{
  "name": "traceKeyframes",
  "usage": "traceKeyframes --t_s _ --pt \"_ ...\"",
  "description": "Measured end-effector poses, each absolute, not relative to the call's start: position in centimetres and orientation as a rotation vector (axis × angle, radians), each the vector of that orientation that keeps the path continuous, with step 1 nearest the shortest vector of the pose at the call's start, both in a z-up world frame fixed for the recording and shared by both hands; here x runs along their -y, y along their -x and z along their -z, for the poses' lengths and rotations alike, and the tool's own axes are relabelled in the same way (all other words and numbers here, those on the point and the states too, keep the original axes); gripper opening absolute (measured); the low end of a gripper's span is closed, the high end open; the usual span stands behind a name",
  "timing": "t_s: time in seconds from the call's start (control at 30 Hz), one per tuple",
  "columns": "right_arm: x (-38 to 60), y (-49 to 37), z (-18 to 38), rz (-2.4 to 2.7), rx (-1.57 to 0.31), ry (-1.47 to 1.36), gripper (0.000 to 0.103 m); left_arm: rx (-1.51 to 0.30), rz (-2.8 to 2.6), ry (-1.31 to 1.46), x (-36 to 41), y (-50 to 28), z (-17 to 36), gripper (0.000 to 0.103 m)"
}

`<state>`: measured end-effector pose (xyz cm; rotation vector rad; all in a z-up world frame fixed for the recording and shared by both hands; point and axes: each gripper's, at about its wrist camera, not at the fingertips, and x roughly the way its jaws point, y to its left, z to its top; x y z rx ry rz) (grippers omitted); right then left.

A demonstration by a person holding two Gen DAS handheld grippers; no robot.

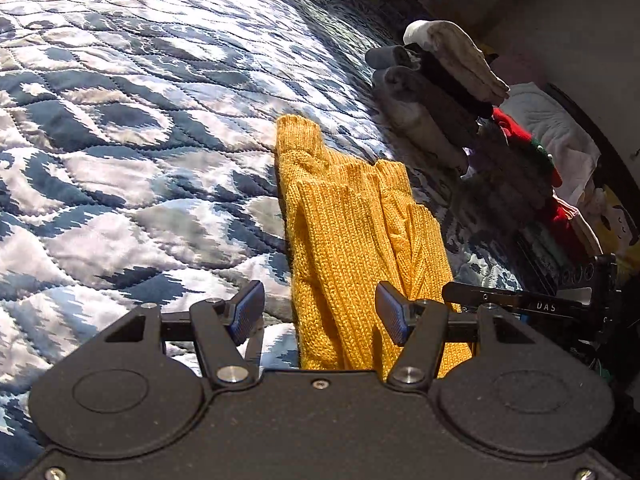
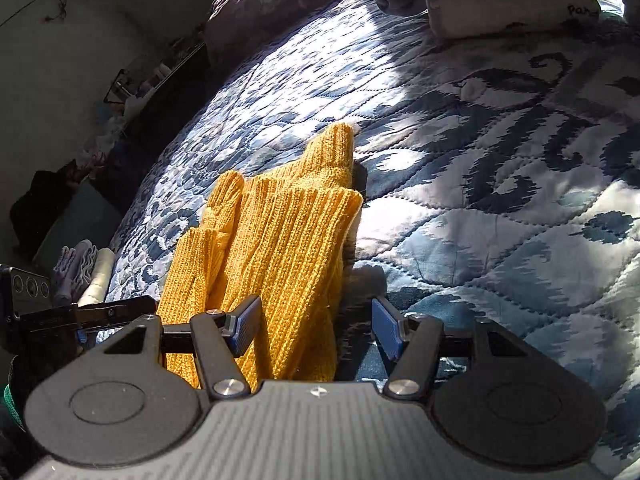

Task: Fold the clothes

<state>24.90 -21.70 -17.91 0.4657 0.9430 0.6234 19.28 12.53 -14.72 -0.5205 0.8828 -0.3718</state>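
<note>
A mustard-yellow knit sweater (image 1: pixel 356 232) lies folded into a long narrow strip on the blue and white quilt (image 1: pixel 132 152), collar end pointing away. My left gripper (image 1: pixel 320 314) is open just above the near end, with knit showing between its blue pads (image 1: pixel 246 312). In the right wrist view the same sweater (image 2: pixel 276 248) runs under my right gripper (image 2: pixel 316 322), which is open too; its left pad lies over the knit and its right pad over the quilt (image 2: pixel 500 208). Neither gripper has closed on the fabric. The other gripper (image 1: pixel 520 302) shows at the right edge.
A stack of folded clothes (image 1: pixel 444 92) in grey, black and beige sits on the bed's right side, with red and white items (image 1: pixel 536 148) beyond. A pillow (image 2: pixel 276 4) and folded grey items (image 2: pixel 500 4) lie at the far end. The bed edge drops off left in the right wrist view.
</note>
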Motion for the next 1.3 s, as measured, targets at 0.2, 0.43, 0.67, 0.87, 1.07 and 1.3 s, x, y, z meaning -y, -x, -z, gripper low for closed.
traceKeyframes --t_s 0.2,0.43,0.67,0.87,1.07,1.3 --pt "20.5 -30.1 19.2 -0.688 -0.908 -0.533 0.06 -0.873 0.414 0.586 -13.3 -24.5 16.2 0.055" --pt "19.9 -32.0 20.1 -0.757 -0.892 -0.576 0.032 -0.866 0.461 0.571 -12.4 -27.6 16.9 0.023" --pt "20.9 -34.0 19.0 -0.722 -0.828 -0.577 0.027 -0.832 0.498 0.536 -11.1 -30.9 15.2 0.017" --pt "21.2 -38.8 17.9 -0.674 -0.792 -0.582 0.027 -0.797 0.488 0.527 -10.6 -35.6 13.7 0.017" --pt "20.4 -43.0 18.2 -0.621 -0.814 -0.553 0.027 -0.794 0.462 0.518 -10.3 -39.7 13.7 0.017" --pt "20.8 -43.1 20.0 -0.516 -0.875 -0.639 0.04 -0.866 0.358 0.467 -10.2 -40.7 15.0 0.028"
